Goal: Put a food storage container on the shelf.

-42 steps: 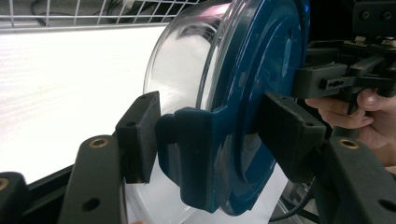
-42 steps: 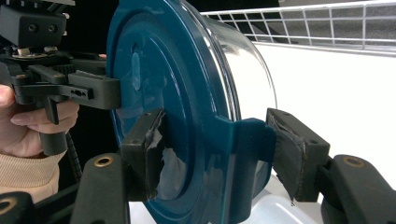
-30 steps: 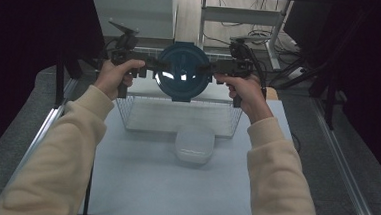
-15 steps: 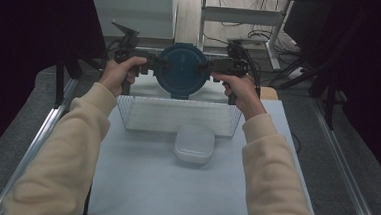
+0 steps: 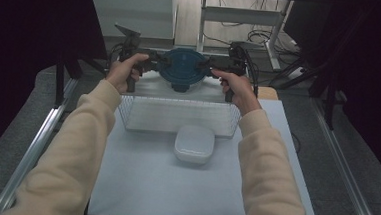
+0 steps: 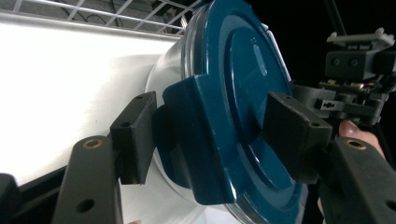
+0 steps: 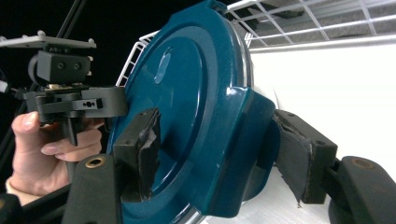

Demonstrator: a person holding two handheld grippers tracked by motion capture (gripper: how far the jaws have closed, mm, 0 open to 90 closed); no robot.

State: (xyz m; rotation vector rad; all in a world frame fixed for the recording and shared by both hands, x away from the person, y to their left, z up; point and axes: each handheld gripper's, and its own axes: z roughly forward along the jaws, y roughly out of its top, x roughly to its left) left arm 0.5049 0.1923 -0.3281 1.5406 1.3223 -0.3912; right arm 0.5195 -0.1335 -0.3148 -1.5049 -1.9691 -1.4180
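Above the far edge of the table, a round container with a dark blue lid (image 5: 182, 66) hangs tilted on edge between the two grippers, its lid face turned toward the camera in the high view. Its clear body shows behind the lid in the left gripper view, and a blue latch tab sticks out at each side. The left gripper (image 6: 210, 135) holds one latch tab: one pad lies against the tab's outer side, the other against the lid's face. The right gripper (image 7: 224, 154) holds the opposite tab the same way, its jaws closed on it from both sides. Each gripper is held in one of the person's hands, the left hand (image 5: 125, 71) and right hand (image 5: 237, 88) level with the container. Just below and nearer the person stands a white wire basket (image 5: 178, 118) on the white table (image 5: 163, 186). A white rounded-square lidded box (image 5: 195, 144) sits just in front of the basket, apart from both grippers.
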